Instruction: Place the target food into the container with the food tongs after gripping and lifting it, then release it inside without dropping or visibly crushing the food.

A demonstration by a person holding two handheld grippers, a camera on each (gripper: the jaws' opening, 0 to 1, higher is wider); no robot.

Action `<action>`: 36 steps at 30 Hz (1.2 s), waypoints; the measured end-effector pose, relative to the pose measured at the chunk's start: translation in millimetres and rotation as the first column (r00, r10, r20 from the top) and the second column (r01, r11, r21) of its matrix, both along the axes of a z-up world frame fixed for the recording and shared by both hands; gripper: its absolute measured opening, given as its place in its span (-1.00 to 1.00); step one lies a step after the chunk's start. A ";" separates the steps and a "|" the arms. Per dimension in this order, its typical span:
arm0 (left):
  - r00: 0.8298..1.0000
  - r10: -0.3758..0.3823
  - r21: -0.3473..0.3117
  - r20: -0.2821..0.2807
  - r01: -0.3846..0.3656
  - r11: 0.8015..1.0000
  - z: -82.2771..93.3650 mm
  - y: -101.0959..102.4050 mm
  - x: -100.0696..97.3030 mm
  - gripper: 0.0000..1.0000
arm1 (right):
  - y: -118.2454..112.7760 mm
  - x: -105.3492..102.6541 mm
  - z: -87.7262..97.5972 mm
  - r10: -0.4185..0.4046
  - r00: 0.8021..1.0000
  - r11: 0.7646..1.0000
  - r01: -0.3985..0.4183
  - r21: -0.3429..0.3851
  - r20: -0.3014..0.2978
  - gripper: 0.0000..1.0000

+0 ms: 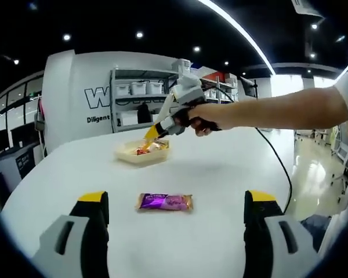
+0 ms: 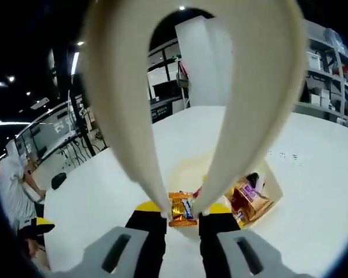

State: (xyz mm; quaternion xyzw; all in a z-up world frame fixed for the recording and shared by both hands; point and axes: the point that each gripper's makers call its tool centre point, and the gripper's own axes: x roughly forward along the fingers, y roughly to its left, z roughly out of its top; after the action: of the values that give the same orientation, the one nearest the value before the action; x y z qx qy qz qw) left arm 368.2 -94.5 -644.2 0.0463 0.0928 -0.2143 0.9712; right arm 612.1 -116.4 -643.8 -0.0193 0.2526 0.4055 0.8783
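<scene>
White table (image 1: 220, 174), shelving with bins (image 1: 139, 92) behind.

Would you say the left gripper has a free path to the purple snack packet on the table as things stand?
Probably yes. The purple packet lies alone on the white table, straight ahead between the left gripper's open jaws. The right gripper is over the container beyond.
</scene>
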 end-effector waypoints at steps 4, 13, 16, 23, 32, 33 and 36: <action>1.000 0.005 0.017 -0.008 -0.005 1.000 1.5 0.4 1.1 0.91 | 0.3 2.5 -7.6 0.001 1.000 1.000 -0.001 -0.011 -0.002 -0.69; 1.000 0.009 0.017 -0.013 -0.009 1.000 3.8 0.9 0.5 0.91 | -3.3 11.1 -26.3 -0.013 1.000 1.000 0.013 -0.022 -0.025 -0.69; 1.000 -0.002 0.034 0.001 0.002 0.999 10.7 -3.2 -1.5 0.91 | -2.0 15.3 -33.4 -0.012 0.999 1.000 0.011 -0.024 -0.030 -0.69; 1.000 0.004 0.045 0.007 -0.004 0.999 11.9 0.7 -0.4 0.91 | -1.6 17.4 -38.2 -0.017 0.999 1.000 0.017 -0.004 -0.043 -0.68; 1.000 0.001 0.014 0.009 -0.001 1.000 16.1 -0.6 -0.2 0.90 | -8.5 18.5 -30.3 -0.040 0.998 0.998 0.043 0.054 -0.053 -0.66; 1.000 0.003 0.011 0.007 -0.003 1.000 16.0 0.4 0.0 0.90 | -10.1 17.9 -28.7 -0.042 0.998 0.998 0.044 0.055 -0.048 -0.66; 1.000 0.009 0.015 0.012 -0.009 1.000 17.4 2.1 0.4 0.90 | -12.7 14.7 -25.3 -0.040 0.998 0.997 0.043 0.061 -0.046 -0.66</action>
State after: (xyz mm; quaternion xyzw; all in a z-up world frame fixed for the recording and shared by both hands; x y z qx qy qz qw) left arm 368.6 -92.4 -626.8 0.0544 0.0887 -0.2090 0.9724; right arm 626.9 -129.1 -669.2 0.0220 0.2597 0.3951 0.8809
